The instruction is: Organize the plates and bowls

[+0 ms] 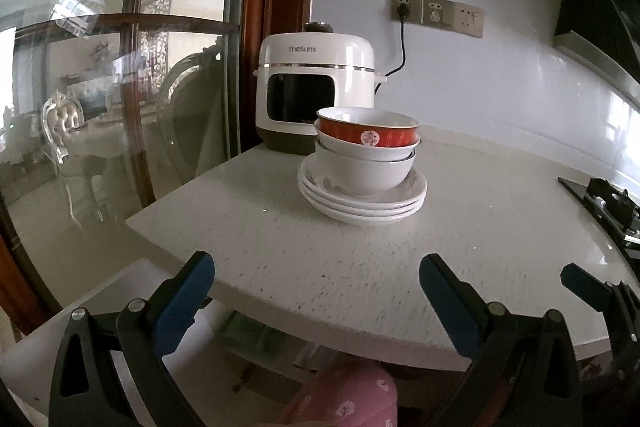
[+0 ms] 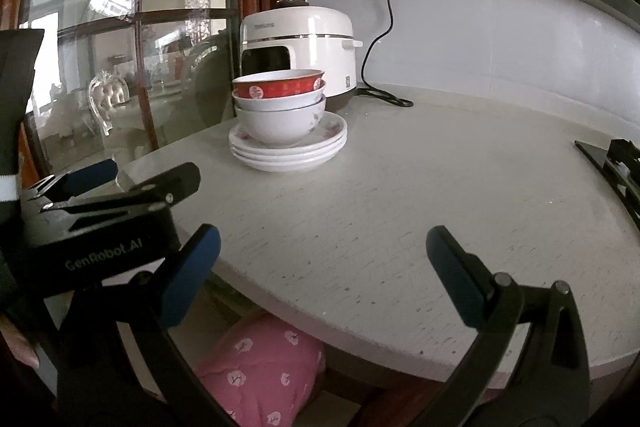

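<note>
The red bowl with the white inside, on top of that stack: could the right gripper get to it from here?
Probably yes. The red bowl sits uppermost and uncovered, bare speckled countertop lies between, and the right gripper is open.

Ahead of the blue-padded black left claw (image 1: 316, 275), a glossy red round bowl with a white emblem (image 1: 368, 131) tops plain white bowls (image 1: 362, 167) and pink-flowered white plates (image 1: 360, 205) on the speckled off-white table (image 1: 360, 267).

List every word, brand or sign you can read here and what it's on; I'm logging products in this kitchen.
"theSuns": front of the white rice cooker, above its dark window.
"GenRobot.AI": black body of the left gripper, seen in the right wrist view.
Round white emblem on the red bowl: a sign, too small to read.
Small label on the cooker's side: blurred, unreadable.
</note>
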Demonstrator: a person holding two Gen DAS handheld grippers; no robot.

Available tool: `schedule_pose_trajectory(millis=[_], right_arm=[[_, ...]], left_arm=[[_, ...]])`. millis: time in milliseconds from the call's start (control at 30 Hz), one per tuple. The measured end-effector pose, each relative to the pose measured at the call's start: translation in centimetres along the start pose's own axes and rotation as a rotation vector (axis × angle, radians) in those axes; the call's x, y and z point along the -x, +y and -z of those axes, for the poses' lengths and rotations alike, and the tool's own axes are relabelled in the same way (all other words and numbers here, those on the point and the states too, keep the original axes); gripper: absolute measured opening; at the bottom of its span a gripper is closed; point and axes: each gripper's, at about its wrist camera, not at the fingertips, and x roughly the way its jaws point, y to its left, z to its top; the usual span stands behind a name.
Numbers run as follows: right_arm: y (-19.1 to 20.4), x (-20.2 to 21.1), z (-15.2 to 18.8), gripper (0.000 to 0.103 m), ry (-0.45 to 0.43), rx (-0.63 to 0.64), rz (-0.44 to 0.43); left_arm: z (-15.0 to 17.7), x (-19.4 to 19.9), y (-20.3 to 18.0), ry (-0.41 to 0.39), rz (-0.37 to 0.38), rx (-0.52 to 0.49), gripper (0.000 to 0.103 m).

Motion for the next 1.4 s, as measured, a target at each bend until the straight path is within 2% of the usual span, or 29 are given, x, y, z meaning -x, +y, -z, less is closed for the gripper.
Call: schedule_pose_trajectory(millis=[1400], right_arm=[[0.13,-0.37,0.77,0.103,0.037,-0.047,-0.006]], left_arm=[[0.92,0.07,0.56,0.028,0.013,0.003,0.103]])
